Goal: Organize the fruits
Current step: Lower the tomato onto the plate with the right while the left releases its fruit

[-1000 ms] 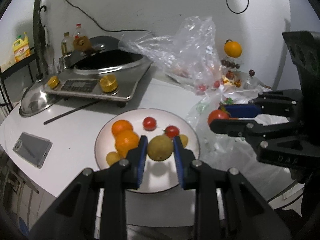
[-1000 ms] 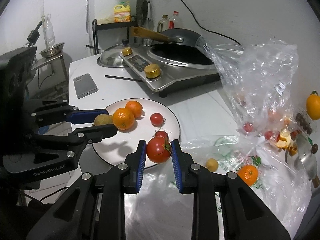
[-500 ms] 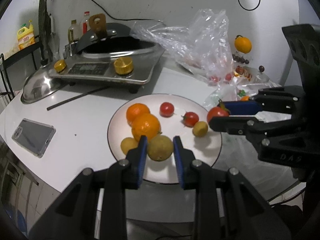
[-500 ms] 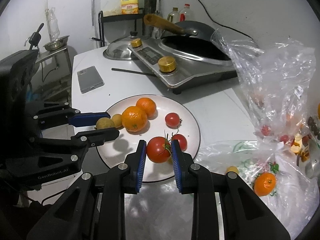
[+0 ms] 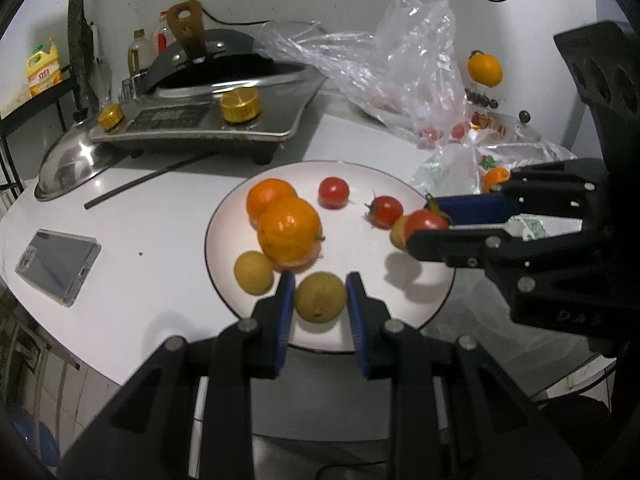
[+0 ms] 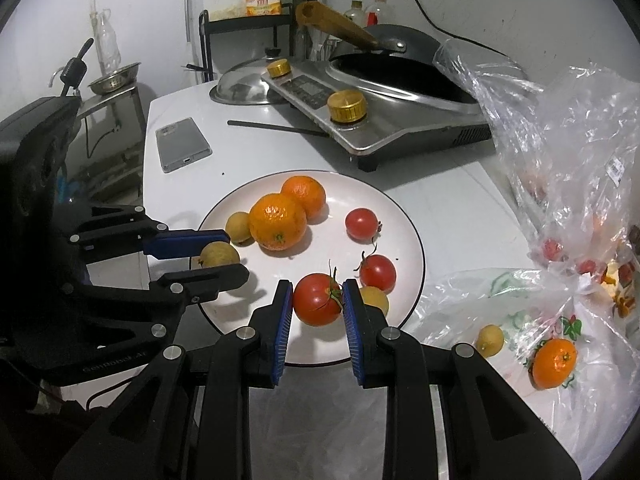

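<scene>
Fruits: two oranges (image 6: 288, 212), small tomatoes, yellow fruits on white plate (image 6: 408, 240), mid-bench.
Change: both claws now further over the plate than a second ago.
Left claw (image 5: 320, 300): level, clamped on yellow-brown fruit (image 5: 320, 297).
Right claw (image 6: 317, 304): level, clamped on large tomato (image 6: 316, 299).
Writing: unreadable yellow-jug label.

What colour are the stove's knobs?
Gold; the stove knobs show best in the right wrist view.

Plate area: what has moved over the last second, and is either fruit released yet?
Both grippers carried their fruit in over the plate. The left gripper still clamps the yellow-brown fruit; the right gripper still clamps the large tomato. Neither is released. Fruit already on the plate stayed put.
</scene>
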A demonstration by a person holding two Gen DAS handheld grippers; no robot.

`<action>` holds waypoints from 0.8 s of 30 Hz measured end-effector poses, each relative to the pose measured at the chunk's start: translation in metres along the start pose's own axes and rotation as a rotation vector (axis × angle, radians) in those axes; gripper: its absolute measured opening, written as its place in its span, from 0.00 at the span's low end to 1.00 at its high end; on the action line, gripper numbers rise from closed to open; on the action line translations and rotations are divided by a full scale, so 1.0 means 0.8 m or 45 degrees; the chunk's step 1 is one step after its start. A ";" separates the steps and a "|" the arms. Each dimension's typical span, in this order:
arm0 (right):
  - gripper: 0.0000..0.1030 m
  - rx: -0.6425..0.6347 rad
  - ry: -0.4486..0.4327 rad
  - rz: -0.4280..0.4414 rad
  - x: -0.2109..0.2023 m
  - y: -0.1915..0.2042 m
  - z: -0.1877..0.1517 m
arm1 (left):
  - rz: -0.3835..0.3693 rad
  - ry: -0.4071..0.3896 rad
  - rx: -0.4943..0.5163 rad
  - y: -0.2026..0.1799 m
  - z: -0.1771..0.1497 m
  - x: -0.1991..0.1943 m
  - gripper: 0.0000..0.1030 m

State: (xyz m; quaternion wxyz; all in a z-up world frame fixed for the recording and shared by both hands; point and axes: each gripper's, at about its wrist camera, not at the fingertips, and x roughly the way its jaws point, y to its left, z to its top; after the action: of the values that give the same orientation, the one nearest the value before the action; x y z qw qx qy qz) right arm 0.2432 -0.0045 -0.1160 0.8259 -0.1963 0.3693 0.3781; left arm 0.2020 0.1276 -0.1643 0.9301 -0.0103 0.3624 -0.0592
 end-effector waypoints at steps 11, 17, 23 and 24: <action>0.26 -0.002 0.021 0.017 0.009 0.004 -0.002 | 0.001 -0.017 -0.021 0.007 0.001 -0.006 0.27; 0.26 -0.009 0.035 0.031 0.018 0.009 0.000 | 0.024 -0.042 -0.036 0.017 0.001 -0.014 0.27; 0.26 -0.034 0.063 0.070 0.029 0.023 0.000 | 0.035 -0.048 -0.059 0.029 -0.002 -0.016 0.27; 0.26 -0.035 0.066 0.077 0.030 0.025 0.000 | 0.035 -0.048 -0.061 0.030 -0.003 -0.016 0.27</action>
State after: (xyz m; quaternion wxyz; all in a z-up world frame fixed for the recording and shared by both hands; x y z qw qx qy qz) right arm 0.2387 0.0199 -0.1351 0.8016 -0.2059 0.3911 0.4027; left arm 0.1934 0.1529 -0.1586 0.9370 -0.0287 0.3462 -0.0376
